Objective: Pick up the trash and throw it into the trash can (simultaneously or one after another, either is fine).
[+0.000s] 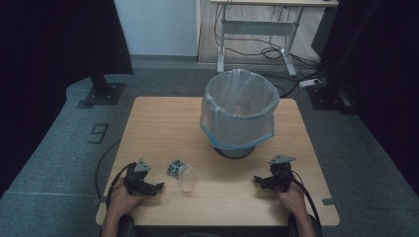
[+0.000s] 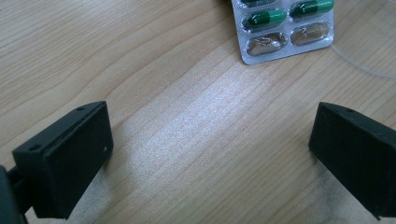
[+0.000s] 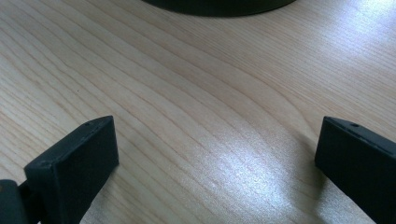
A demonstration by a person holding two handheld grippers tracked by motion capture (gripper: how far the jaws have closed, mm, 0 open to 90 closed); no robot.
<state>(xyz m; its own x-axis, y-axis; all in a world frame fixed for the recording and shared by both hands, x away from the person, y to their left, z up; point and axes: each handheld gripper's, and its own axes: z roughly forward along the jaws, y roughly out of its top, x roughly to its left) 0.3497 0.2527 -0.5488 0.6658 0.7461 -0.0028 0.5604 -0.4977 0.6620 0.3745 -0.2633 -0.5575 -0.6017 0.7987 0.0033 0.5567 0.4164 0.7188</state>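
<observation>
Blister pack [image 1: 174, 168] of green capsules lies flat on the desk [image 1: 163, 123], near its front edge, just ahead of the left tongs [image 1: 157, 186]. In the left gripper view the pack [image 2: 285, 29] is cut off by the top edge: two green capsules and two emptied, crushed pockets show. Beside the pack lies a clear plastic cup [image 1: 188, 178], on its side; its thin rim [image 2: 359, 65] is faint and hard to trace. Left tongs stand released, wide apart, with bare wood between them. Right tongs [image 1: 257, 180] are likewise spread with nothing between, facing the dark base [image 3: 219, 5] of a bin [image 1: 240, 113] lined with a translucent bag, whose contents cannot be made out
</observation>
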